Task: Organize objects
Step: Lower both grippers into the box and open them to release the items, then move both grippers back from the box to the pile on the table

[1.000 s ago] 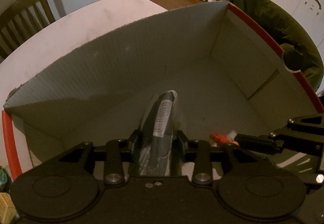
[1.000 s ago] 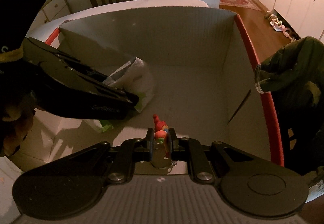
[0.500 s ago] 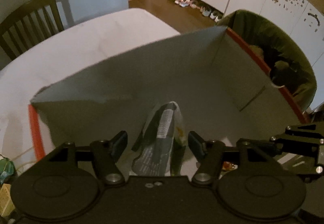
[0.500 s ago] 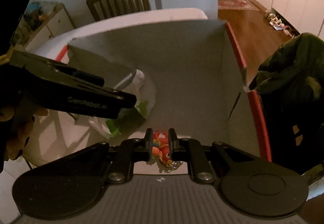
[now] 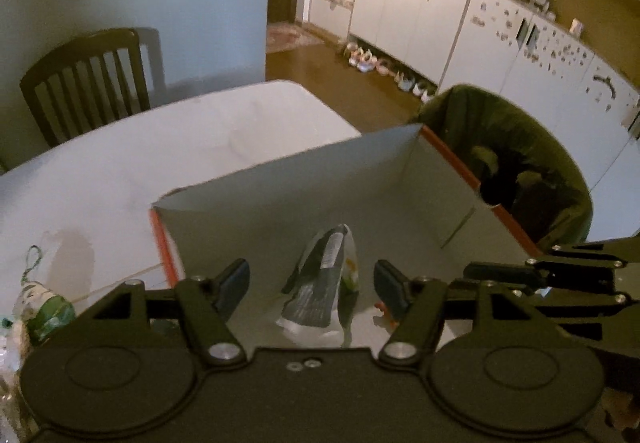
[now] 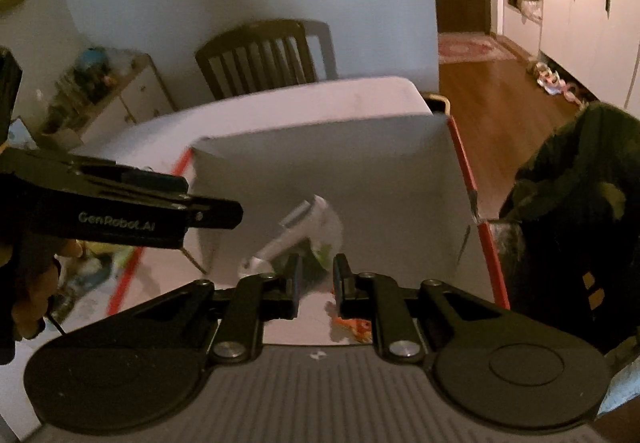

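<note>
1. A crumpled grey-and-white packet (image 5: pixel 326 283) stands on the floor of an open cardboard box (image 5: pixel 304 187), leaning a little, with a printed label running up its side.
2. A small red-orange toy (image 6: pixel 352 325) lies on the box floor just beside the packet, towards the right-hand side.
3. The left tongs (image 5: pixel 311 279) are spread wide apart above the packet, one finger on each side, touching nothing.
4. The right tongs (image 6: pixel 316 285) are parted by a narrow gap and hold nothing; the toy lies below them, clear of both fingers.
5. The box has red-edged flaps and sits on a white surface (image 5: pixel 160 147).
6. A green-and-white bundle (image 5: pixel 44 313) rests on the surface left of the box.
7. A dark wooden chair (image 5: pixel 86 83) stands at the far side of the surface, and an olive-green cloth (image 5: pixel 520 147) hangs beside the box's right wall.
</note>
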Demonstrator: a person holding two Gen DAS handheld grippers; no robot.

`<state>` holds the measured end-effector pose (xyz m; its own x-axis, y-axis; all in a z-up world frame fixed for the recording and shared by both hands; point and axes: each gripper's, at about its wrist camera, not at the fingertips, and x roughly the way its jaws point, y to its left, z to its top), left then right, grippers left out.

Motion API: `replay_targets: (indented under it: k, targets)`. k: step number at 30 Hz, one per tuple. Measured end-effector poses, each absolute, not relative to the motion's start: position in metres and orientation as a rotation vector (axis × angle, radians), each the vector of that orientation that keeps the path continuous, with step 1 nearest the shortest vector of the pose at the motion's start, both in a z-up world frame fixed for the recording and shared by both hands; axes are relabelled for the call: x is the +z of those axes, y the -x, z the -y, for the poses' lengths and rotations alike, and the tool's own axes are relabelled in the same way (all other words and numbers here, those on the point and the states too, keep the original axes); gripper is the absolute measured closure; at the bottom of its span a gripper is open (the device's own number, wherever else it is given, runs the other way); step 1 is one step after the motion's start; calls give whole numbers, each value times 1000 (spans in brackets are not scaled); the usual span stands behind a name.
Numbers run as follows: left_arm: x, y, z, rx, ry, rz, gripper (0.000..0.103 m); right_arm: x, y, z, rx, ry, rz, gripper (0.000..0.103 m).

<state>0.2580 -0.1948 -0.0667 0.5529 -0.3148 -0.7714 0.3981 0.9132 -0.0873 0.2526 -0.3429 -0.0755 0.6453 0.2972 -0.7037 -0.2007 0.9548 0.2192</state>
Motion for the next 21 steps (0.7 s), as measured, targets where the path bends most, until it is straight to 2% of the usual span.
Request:
replay_targets:
  k: [5, 9, 15, 17, 18, 19, 21]
  targets:
    - [-47, -235, 175, -420, -83, -829, 30, -59, -241, 325, 294, -107, -773, 86]
    - [-34, -218, 149, -407, -42, -788, 29, -49, -232, 307, 311, -100, -742, 76]
    - [-23, -195, 101, -363, -16, -744, 26, -41, -221, 273, 335, -89, -730, 73]
    - [-21, -189, 85, -349, -12, -732, 24, -39, -217, 258, 341, -84, -724, 66]
    - [-20, -186, 76, -343, -12, -726, 23, -38, -215, 251, 342, -86, -720, 56]
    - [-19, -183, 68, -338, -13, -721, 22, -37, -212, 243, 343, -86, -713, 51]
    - [-17, -176, 54, -331, -12, -713, 20, -36, -207, 229, 353, -85, -710, 51]
